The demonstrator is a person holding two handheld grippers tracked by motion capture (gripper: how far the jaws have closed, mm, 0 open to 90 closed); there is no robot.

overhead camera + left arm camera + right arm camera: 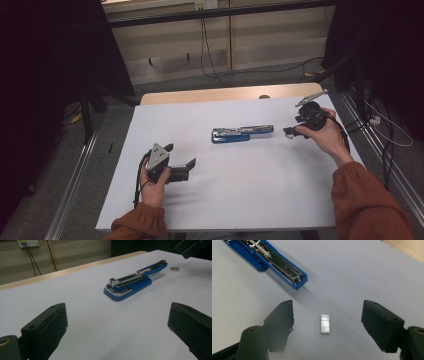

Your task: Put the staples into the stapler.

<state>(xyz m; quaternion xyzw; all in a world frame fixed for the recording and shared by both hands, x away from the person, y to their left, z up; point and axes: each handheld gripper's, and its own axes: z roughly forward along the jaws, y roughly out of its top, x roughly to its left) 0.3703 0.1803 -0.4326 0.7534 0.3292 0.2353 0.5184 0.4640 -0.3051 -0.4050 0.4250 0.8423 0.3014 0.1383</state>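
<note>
A blue stapler [242, 133] lies in the middle of the white table top, opened out flat with its metal staple channel [284, 266] facing up. A small silver block of staples [325, 323] rests on the table just past the stapler's far end [174, 269]. My right gripper [328, 308] hangs open right above that block, one jaw on each side, apart from it. In the high view the right gripper [295, 126] is at the stapler's right. My left gripper [180, 156] rests open at the front left, facing the stapler [130, 283] with nothing between its jaws [116, 315].
The white sheet covers a wooden table whose bare far edge [200, 95] shows. Black curtains stand at both sides, and cables [205, 45] run over the floor behind. The other hand's gripper [192, 247] shows at the top right of the left gripper view.
</note>
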